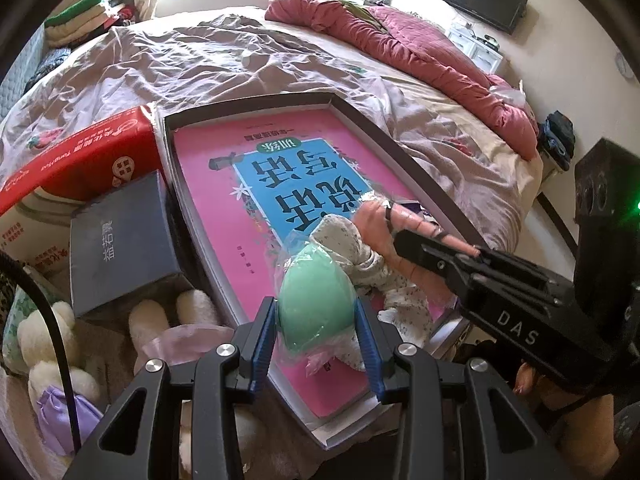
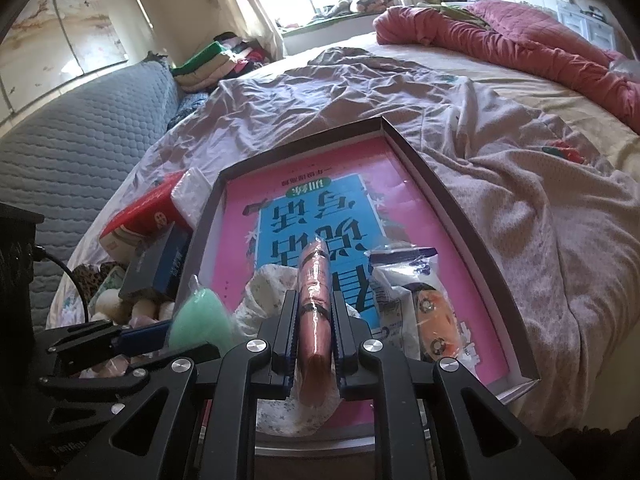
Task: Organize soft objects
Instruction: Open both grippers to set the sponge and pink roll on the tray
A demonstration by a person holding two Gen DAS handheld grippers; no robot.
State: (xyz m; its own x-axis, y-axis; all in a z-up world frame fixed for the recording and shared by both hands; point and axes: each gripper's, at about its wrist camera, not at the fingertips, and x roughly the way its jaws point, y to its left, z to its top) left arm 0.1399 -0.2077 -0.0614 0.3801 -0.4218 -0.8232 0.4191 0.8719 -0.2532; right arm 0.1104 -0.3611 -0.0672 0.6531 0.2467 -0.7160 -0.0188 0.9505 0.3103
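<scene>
Right now we see the mint-green foam pad (image 1: pixel 316 300), wrapped in clear film, sitting squarely between the blue-lined fingers (image 1: pixel 262 344) of our left gripper (image 1: pixel 316 320). Its jaws stand partly closed, and the pads press on either side of the green piece, so we have it gripped above the near end of the shallow box (image 1: pixel 248 104). From the right wrist view the same green pad (image 2: pixel 200 316) shows at the lower left, with the left gripper (image 2: pixel 132 336) coming in from that edge.

Our right gripper (image 2: pixel 316 312) is nearly shut, clamped on a slim pinkish-brown bundle (image 2: pixel 316 280) bound by thin black bands; the bundle runs lengthwise between the fingers and sticks out well past their tips. In the left wrist view that right gripper (image 1: pixel 404 232) reaches in from the right, the bundle (image 1: pixel 396 216) pointing across the box.

Under both tools lies a crumpled white floral cloth (image 1: pixel 360 256), resting on the pink book (image 1: pixel 248 184) that lines the box. Just right of the bundle, a plastic packet with orange print (image 2: pixel 424 300) lies in the box. The box sits on the wrinkled bedsheet (image 1: pixel 208 56), beside a dark blue carton (image 1: pixel 120 240).
</scene>
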